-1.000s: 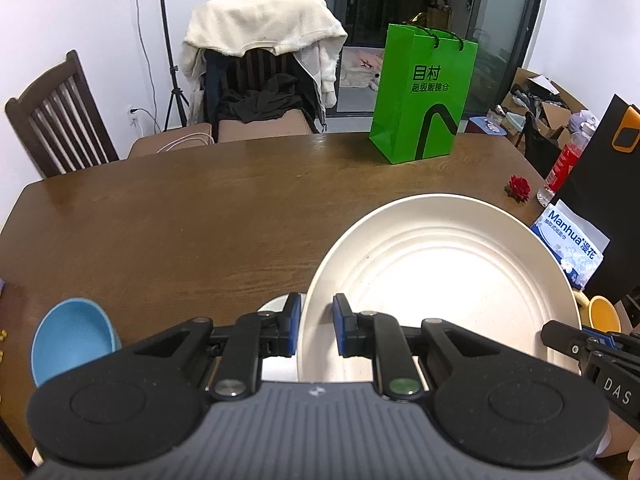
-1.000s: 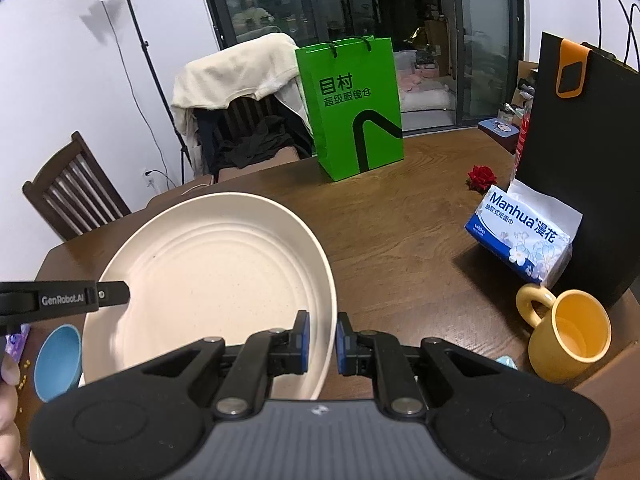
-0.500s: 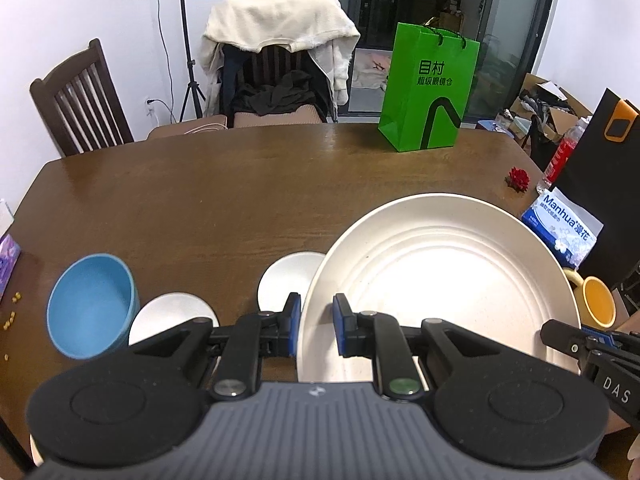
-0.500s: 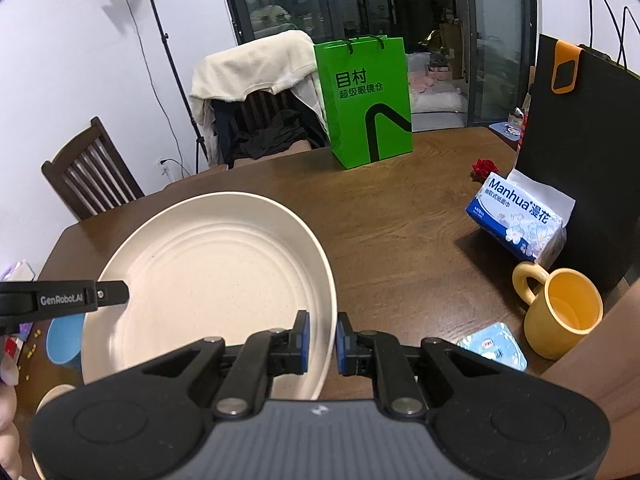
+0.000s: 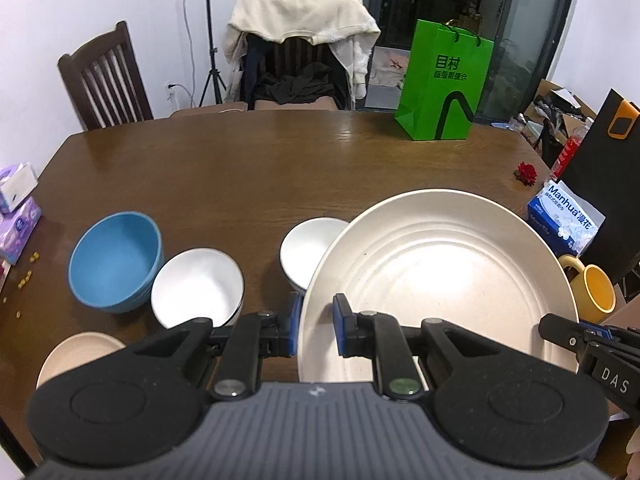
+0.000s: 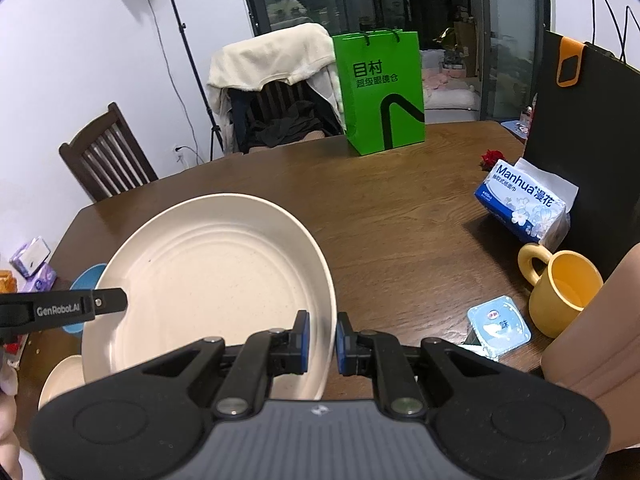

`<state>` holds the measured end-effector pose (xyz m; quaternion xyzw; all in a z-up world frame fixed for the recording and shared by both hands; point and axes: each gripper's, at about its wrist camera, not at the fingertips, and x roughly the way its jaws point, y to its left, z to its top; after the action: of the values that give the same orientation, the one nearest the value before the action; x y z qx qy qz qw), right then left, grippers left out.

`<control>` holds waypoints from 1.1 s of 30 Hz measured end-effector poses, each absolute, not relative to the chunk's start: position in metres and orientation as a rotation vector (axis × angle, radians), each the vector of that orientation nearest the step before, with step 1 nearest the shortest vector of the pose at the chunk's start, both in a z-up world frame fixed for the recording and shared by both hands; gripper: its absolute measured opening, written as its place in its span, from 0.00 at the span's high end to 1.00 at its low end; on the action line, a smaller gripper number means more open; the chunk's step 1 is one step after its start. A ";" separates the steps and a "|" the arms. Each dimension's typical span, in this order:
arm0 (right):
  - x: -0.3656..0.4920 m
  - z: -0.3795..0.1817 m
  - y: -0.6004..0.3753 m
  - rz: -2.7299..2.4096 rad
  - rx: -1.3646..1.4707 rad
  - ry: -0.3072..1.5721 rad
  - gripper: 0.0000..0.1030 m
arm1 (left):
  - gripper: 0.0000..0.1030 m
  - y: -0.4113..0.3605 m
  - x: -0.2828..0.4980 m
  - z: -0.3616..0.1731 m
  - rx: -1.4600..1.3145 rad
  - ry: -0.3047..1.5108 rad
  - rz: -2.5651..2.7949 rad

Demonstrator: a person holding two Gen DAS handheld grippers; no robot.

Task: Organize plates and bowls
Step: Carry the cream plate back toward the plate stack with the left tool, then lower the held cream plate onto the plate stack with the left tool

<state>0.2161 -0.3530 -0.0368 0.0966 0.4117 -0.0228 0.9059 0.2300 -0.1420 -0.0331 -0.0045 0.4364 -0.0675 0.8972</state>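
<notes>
Both grippers hold one large cream plate [image 5: 440, 276] above the table. My left gripper [image 5: 317, 326] is shut on its left rim, and my right gripper [image 6: 322, 338] is shut on the right rim of the plate [image 6: 208, 284]. Below and to the left stand a blue bowl [image 5: 116, 260], a white bowl [image 5: 198, 286] beside it, and a second white bowl [image 5: 308, 246] partly behind the plate. A small cream plate [image 5: 76, 354] lies at the near left edge, partly hidden by the left gripper.
On the brown wooden table [image 5: 260, 168]: a green paper bag [image 5: 442, 82] at the back, a blue tissue pack [image 6: 524, 200], a yellow mug [image 6: 560, 290], a sealed cup [image 6: 498, 326], a black bag [image 6: 580, 120], and purple tissue packs [image 5: 16, 220] at the left. Chairs stand behind.
Both grippers have pulled back level toward the near edge with the plate. The two white bowls, the small cream plate and the purple tissue packs have come into the left wrist view.
</notes>
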 end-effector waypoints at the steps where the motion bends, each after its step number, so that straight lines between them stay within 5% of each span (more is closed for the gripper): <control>1: 0.215 -0.037 -0.351 -0.042 0.198 0.852 0.88 | 0.83 -0.139 0.227 -0.033 -0.013 0.905 -0.134; 33: 0.206 -0.067 -0.263 0.118 0.142 0.925 0.87 | 0.83 -0.038 0.184 -0.062 -0.099 0.942 0.006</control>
<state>0.2064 -0.2630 -0.0669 0.0683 0.4456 0.0566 0.8908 0.1839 -0.0378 -0.0621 -0.0475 0.4538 0.0029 0.8898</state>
